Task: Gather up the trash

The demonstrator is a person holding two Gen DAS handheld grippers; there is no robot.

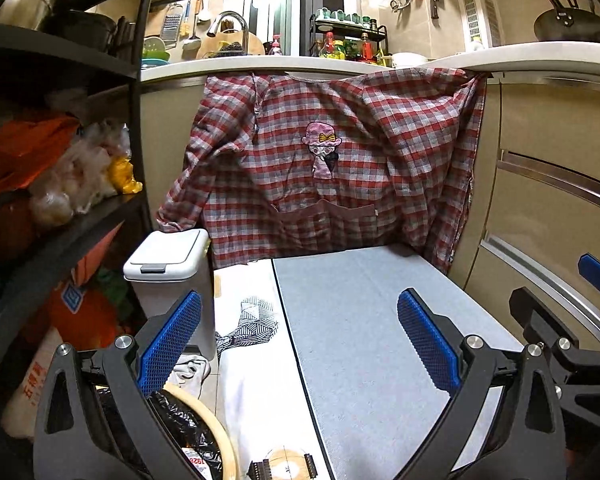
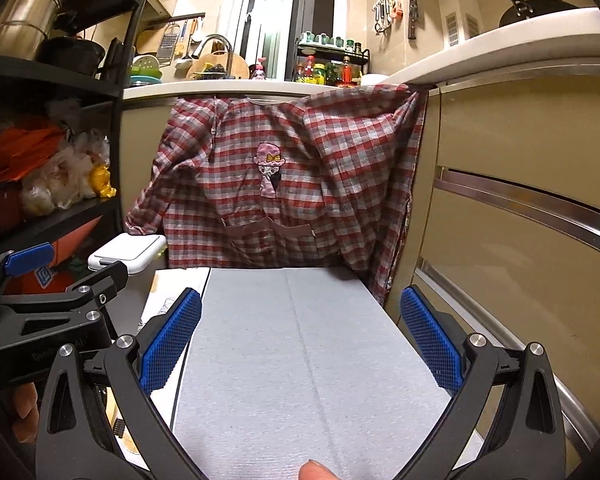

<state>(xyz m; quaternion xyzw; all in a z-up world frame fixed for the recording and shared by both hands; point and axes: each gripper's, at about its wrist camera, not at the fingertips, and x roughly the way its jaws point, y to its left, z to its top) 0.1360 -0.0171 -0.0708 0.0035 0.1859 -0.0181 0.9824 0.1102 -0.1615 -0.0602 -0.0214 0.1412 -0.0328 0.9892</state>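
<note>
My left gripper (image 1: 300,340) is open and empty, above the left part of a grey mat (image 1: 360,320) on a low table. My right gripper (image 2: 300,336) is open and empty over the same grey mat (image 2: 292,340). A round bin with a wooden rim and black bag liner (image 1: 188,428) sits at the lower left, under my left finger. A white lidded trash can (image 1: 168,272) stands on the floor left of the table; it also shows in the right wrist view (image 2: 128,254). No loose trash shows on the mat.
A red checked apron (image 1: 324,152) hangs from the counter edge behind the table. A black shelf (image 1: 60,200) with bags stands at the left. Beige cabinet drawers (image 2: 520,220) line the right. A white printed cloth (image 1: 252,340) lies left of the mat. The right gripper (image 1: 572,340) shows at right.
</note>
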